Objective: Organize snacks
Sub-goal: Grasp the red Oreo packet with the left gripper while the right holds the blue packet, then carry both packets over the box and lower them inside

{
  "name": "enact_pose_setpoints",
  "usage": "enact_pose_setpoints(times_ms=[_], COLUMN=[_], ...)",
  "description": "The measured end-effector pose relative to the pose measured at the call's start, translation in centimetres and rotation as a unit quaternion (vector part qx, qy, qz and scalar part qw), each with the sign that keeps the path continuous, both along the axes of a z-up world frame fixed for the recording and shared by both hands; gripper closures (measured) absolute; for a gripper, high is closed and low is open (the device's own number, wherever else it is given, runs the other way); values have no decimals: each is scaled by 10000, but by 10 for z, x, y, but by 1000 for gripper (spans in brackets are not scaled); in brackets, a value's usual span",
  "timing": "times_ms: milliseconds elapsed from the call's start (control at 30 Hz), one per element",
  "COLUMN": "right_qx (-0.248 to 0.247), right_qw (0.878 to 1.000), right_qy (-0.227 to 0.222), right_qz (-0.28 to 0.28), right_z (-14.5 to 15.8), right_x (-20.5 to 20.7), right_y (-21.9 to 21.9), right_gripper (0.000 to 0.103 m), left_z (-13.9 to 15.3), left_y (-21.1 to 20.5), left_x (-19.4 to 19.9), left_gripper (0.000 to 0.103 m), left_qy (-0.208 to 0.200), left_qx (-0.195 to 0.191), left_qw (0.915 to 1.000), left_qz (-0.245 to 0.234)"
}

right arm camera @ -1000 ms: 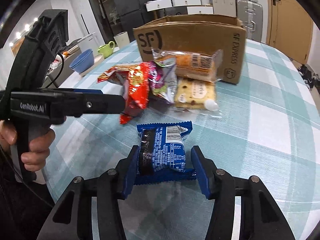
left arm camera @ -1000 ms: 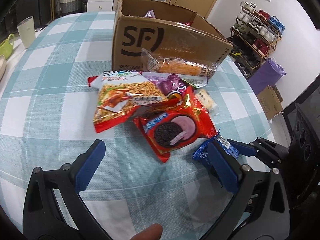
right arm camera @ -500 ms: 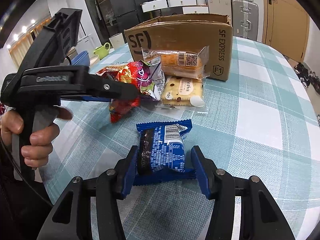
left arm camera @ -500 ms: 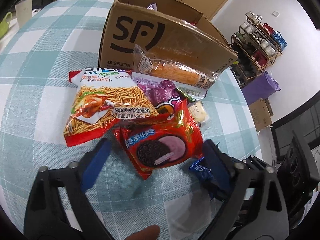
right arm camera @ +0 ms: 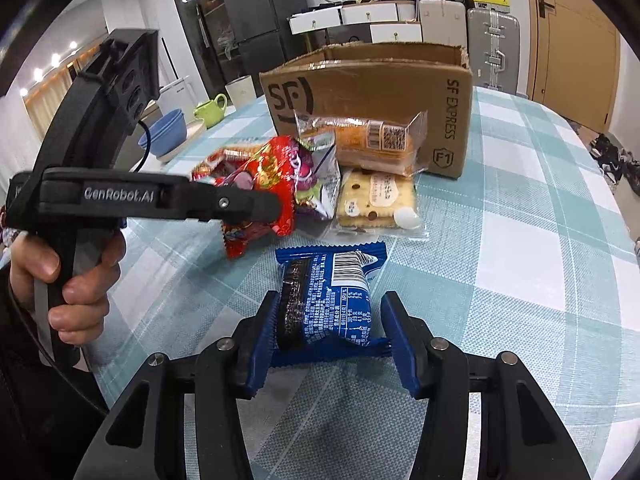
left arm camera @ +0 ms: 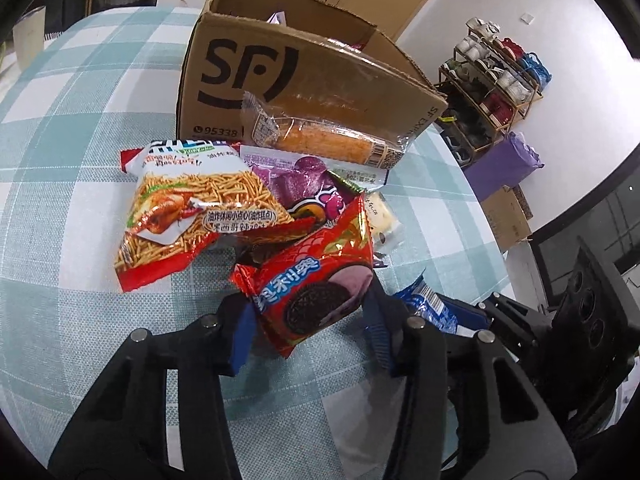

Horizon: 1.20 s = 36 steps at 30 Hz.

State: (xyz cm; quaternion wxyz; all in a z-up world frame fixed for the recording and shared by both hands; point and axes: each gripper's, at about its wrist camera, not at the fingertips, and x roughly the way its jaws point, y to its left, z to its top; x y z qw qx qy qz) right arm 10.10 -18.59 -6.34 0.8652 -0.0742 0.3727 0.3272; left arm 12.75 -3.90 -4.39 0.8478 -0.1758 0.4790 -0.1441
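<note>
Ahead of the left wrist camera, on a teal-and-white checked tablecloth (left arm camera: 80, 160): a heap of snacks lying before a brown open-topped cardboard box (left arm camera: 320, 80). Left claw (left arm camera: 308, 320) nearly shut, jaws having just been closing, blue pads now pressing both flanks of a shiny red foil cookie packet (left arm camera: 316, 292) at the near edge of the heap. Printed face up; long axis running from near left to far right, far end tilted up against a purple foil packet (left arm camera: 304, 184). Just beside, overlapping its far left corner: an orange-and-red noodle-snack bag (left arm camera: 188, 216). Behind, leaning on the box wall: a clear-wrapped orange roll (left arm camera: 320, 140).

Likely trouble here: dragging the noodle-snack bag or the purple foil packet along on the lift, since both touch the red foil cookie packet; slipping of slick foil out of the pads; crushing of the cookies under too hard a squeeze.

From the right wrist camera: right claw (right arm camera: 336, 344) partly closed around a blue plastic biscuit packet (right arm camera: 332, 292), apparently clamped at the near crimped seam, left pad against the body, right pad touching only the seam. Barcode side up; long axis pointing straight away, toward the box. Near it, flat on the cloth: a clear pale cracker pack (right arm camera: 376, 200). At left, a hand (right arm camera: 68, 276) squeezing the other claw's trigger.

Risk here: drooping or sliding out, given a hold on so little; also a knock between the two claws, working close together.
</note>
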Motion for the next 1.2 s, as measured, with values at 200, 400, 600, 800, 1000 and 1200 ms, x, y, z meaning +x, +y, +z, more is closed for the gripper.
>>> enact_pose_setpoints(times_ms=[200, 400, 600, 800, 1000, 1200], right_qx=[202, 409, 550, 679, 733, 791], right_qw=[9996, 9983, 9962, 9940, 9922, 9905], right_qy=[-139, -336, -606, -742, -850, -934], right_qz=[-158, -224, -294, -427, -540, -624], right_z=[12, 28, 49, 66, 80, 92], right_x=[-2, -3, 4, 15, 27, 40], right_y=[-5, -8, -8, -11, -9, -7], right_gripper=[51, 51, 51, 51, 51, 51], left_z=[16, 33, 55, 75, 90, 104], left_y=[6, 12, 24, 35, 43, 53], left_x=[-11, -24, -37, -39, -30, -18], left_gripper=[58, 58, 58, 58, 58, 58], left_qy=[-211, -451, -679, -882, -1031, -1189], left_qx=[62, 119, 160, 203, 231, 280], left_qw=[9998, 9989, 9975, 9956, 9939, 9918], left_qz=[5, 60, 146, 250, 307, 367])
